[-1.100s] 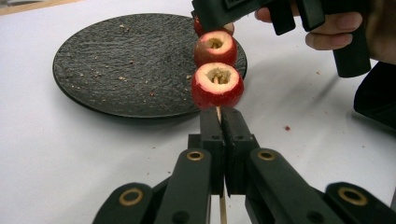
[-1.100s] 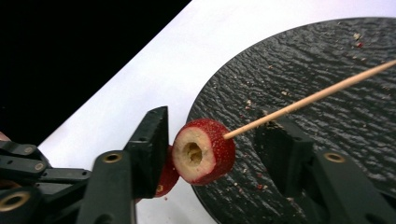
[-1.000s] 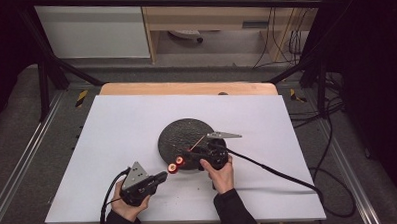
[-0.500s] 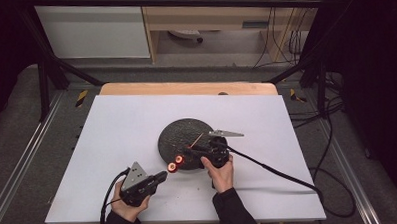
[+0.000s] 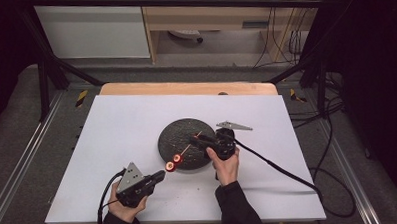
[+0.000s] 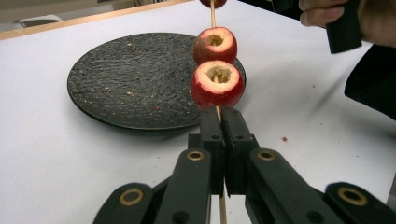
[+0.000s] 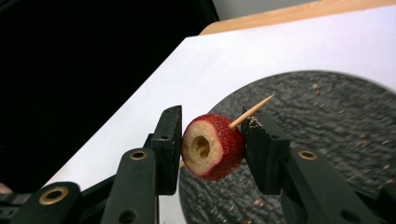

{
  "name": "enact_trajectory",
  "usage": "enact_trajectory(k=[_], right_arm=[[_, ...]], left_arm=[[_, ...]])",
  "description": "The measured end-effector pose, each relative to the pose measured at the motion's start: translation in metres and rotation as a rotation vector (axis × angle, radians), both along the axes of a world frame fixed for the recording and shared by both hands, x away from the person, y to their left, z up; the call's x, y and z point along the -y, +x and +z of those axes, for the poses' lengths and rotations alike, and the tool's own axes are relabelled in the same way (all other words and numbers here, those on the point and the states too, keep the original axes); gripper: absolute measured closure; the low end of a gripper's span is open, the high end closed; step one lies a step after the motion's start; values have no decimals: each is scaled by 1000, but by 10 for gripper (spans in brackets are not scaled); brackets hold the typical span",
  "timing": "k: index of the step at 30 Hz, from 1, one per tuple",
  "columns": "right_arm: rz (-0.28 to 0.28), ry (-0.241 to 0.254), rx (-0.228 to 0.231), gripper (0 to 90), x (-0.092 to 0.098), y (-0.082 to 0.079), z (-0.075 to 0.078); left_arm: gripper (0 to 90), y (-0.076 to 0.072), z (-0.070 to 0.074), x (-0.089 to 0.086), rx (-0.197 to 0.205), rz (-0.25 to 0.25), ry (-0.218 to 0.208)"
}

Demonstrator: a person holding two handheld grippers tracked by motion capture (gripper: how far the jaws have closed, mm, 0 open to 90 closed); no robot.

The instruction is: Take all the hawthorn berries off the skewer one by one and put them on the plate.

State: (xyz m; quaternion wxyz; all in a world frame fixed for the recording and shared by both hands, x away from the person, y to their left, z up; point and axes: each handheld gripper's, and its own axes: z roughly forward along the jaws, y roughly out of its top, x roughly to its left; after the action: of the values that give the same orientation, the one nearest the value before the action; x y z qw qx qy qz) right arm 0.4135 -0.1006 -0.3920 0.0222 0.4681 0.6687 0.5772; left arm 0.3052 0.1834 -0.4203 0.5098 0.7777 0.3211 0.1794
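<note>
Found left gripper (image 6: 220, 112) shut hard on the bare butt end of the skewer (image 5: 186, 149), nothing but the stick between the jaws, held low over the white table (image 5: 122, 124) by the near rim of the dark plate (image 5: 182, 128). Counted two cored red fruits (image 6: 218, 84) already threaded just ahead of that grip, touching each other. Traced the skewer's long axis from there up and away over the plate, toward right gripper (image 7: 212, 140). Noted right jaws just closed further and now pressed on either side of a third fruit (image 7: 205, 154), with the stick through its cored hole and the pointed tip poking out beyond. Judged third fruit threaded but well apart from the other two. Next, probably: slide it back along the stick's own line toward the left jaws. Avoid any sideways push, to keep from bending or snapping the stick. Work for the right hand, as the nearer. Keep left steady.
</note>
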Motion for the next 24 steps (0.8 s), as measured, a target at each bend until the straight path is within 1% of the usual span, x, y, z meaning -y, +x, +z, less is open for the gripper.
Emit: enact_trajectory(k=[8, 10, 13, 18, 19, 20, 24], right_arm=[[-41, -4, 28, 607, 14, 12, 16], [-50, -2, 28, 607, 17, 15, 18], [-56, -9, 33, 607, 20, 19, 20], [-79, 1, 38, 608, 27, 29, 26], [-89, -1, 42, 608, 30, 32, 27], [-94, -2, 37, 607, 31, 34, 28], [-102, -16, 39, 607, 34, 39, 27]], left_arm=[[883, 0, 1, -1, 2, -4, -9], [883, 0, 1, -1, 1, -6, -8], [883, 0, 0, -2, -4, -5, -8], [883, 1, 0, -4, -13, 0, -10], [883, 1, 0, -4, -12, 2, -11], [883, 1, 0, -5, -13, 3, -12], [883, 1, 1, -8, -11, 13, -16]])
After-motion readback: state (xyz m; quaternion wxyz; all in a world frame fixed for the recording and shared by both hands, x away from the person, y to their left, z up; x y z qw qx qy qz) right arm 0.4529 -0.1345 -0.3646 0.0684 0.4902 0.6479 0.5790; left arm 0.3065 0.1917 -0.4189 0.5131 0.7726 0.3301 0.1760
